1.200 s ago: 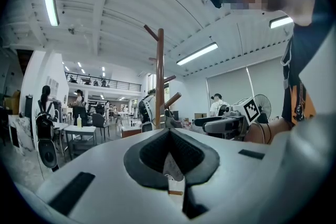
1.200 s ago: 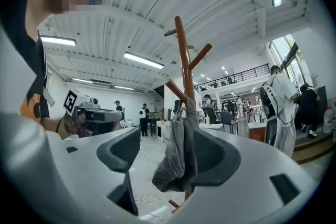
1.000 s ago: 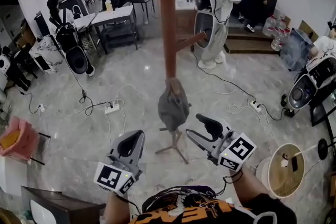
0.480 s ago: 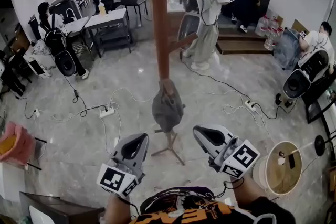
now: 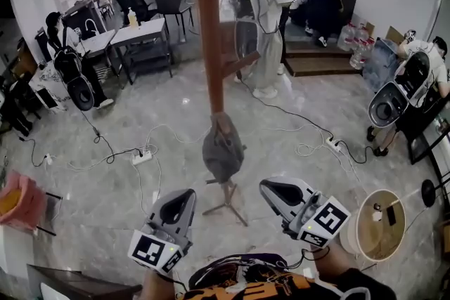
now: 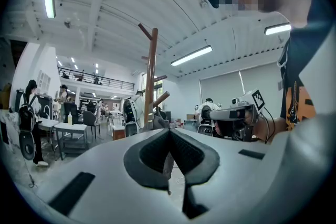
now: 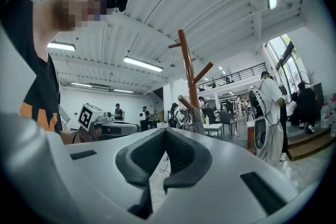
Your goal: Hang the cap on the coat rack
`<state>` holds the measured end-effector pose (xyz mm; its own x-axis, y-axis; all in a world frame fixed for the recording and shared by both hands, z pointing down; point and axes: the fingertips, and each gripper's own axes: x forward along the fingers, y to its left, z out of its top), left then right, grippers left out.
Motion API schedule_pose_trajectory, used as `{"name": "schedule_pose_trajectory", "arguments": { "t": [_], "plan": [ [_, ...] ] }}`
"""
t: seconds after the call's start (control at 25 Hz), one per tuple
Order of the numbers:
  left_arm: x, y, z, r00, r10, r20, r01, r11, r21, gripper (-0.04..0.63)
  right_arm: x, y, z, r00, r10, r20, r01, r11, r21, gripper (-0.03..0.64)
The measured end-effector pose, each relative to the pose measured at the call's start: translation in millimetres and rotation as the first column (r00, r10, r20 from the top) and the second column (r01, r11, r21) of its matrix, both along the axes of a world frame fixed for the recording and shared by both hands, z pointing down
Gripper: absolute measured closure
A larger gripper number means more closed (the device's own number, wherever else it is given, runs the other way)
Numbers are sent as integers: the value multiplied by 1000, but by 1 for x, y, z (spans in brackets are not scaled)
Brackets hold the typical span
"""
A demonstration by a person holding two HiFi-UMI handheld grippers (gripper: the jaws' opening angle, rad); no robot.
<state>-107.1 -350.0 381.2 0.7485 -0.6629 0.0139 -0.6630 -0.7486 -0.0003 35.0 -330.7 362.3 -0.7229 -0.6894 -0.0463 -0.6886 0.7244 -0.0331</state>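
Cap (image 5: 222, 151) hangs from coat rack (image 5: 209, 31) peg, self-supported; your left gripper (image 5: 184, 196), right gripper (image 5: 271, 187) closed empty, held clear.

We face the rack (image 5: 209, 24), which stands on the floor (image 5: 105, 186) ahead of us. The cap (image 5: 222, 148) hangs on a low peg on the rack's near side, above its feet. Our left gripper (image 5: 184, 194) is below and left of the cap and our right gripper (image 5: 271, 186) below and right, both apart from it, with the rack's feet between them. A power strip (image 5: 143, 157) lies on the floor left of the cap. A bench (image 5: 137, 30) stands behind and left of the rack, and a standing person (image 5: 271, 3) is behind and right. A round stand (image 5: 380, 225) sits right of the right gripper.
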Motion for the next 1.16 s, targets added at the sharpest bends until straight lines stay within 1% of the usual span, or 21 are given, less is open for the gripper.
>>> {"name": "schedule_pose_trajectory", "arguments": {
  "t": [0.2,0.28,0.48,0.68,0.88,1.0,1.16],
  "plan": [
    [-1,3,15,1000,-4,0,4,1000,-12,572,-5,-3,14,997,10,-78,-7,999,36,603],
    [-2,1,12,1000,-8,1,8,1000,-12,572,-8,-8,16,996,9,-89,-6,999,32,603],
    [-5,-4,7,1000,-18,1,18,1000,-8,572,-10,-15,17,997,1,-77,0,1000,14,603],
    [-9,-5,5,1000,-14,1,14,1000,0,572,-16,-19,13,997,-2,-72,3,1000,23,603],
    [-5,-8,0,1000,-17,2,17,1000,16,572,-14,-21,10,997,-1,-73,3,999,34,603],
    [-6,-9,-2,999,-35,-10,35,999,19,572,-12,-21,15,998,-1,-70,3,1000,28,603],
    [-7,-5,3,999,-33,-6,33,999,15,572,-16,-17,23,998,-10,-61,11,1000,17,603]
  ]
}}
